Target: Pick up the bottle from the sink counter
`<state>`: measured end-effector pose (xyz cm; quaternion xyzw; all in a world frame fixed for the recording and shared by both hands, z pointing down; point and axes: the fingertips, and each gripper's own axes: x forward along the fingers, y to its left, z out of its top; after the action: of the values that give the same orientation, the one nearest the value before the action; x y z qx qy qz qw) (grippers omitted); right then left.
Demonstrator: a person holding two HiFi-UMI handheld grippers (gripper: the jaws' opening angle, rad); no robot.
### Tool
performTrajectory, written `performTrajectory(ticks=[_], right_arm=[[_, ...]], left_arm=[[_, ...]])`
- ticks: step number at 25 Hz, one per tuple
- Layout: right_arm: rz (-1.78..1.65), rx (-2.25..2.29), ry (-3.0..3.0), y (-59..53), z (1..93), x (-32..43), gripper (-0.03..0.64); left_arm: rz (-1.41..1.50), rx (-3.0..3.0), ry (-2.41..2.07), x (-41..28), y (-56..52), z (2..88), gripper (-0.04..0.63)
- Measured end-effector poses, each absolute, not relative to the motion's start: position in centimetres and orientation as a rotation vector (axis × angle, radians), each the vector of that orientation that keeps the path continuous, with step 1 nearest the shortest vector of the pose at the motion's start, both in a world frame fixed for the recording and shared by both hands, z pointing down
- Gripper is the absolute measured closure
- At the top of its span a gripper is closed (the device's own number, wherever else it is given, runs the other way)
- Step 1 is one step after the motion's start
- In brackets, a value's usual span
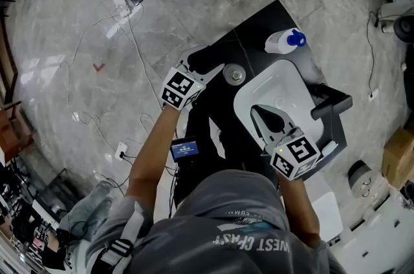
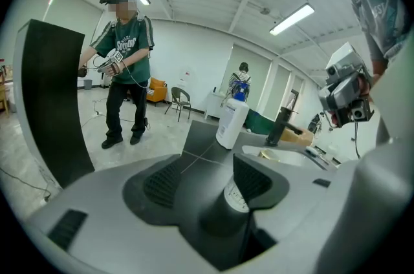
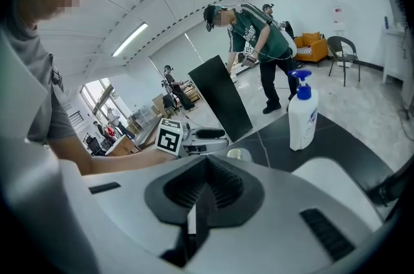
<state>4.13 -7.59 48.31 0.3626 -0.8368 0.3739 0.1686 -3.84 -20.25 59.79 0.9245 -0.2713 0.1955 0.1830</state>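
My left tool (image 2: 208, 181) stands spread, a small round silver fitting (image 1: 234, 75) just beyond it. My right tool (image 3: 206, 161) is pressed together over the white basin (image 1: 284, 82). The white plastic pump bottle with a blue cap (image 1: 281, 42) stands upright at the black desk's (image 1: 259, 24) far end.

White bottle (image 1: 278, 43), blue pump cap (image 1: 296, 39); black counter (image 1: 262, 21)

We read one print only: upside-down white letters "WEST" plus a half-legible second word on the grey cotton T-shirt (image 1: 249, 242), 6 o'clock in the head view. The left-hand black-and-white marker cube (image 1: 179, 88), toward 10 o'clock, and the right-hand marker cube (image 1: 296, 155), 4 o'clock, carry square patterns, no letters. The white plastic pump bottle (image 3: 303, 116) label and the green T-shirt (image 2: 126, 43) chest print are too small to read.
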Motion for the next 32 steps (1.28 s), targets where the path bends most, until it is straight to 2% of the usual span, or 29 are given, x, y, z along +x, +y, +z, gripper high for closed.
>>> performTrajectory(ticks=[32], right_arm=[[1.152, 0.999, -2.329, -6.9, 50.9, 3.6, 0.615]], left_arm=[[0.541, 2.597, -0.805, -3.6, -21.3, 62.9, 0.348]])
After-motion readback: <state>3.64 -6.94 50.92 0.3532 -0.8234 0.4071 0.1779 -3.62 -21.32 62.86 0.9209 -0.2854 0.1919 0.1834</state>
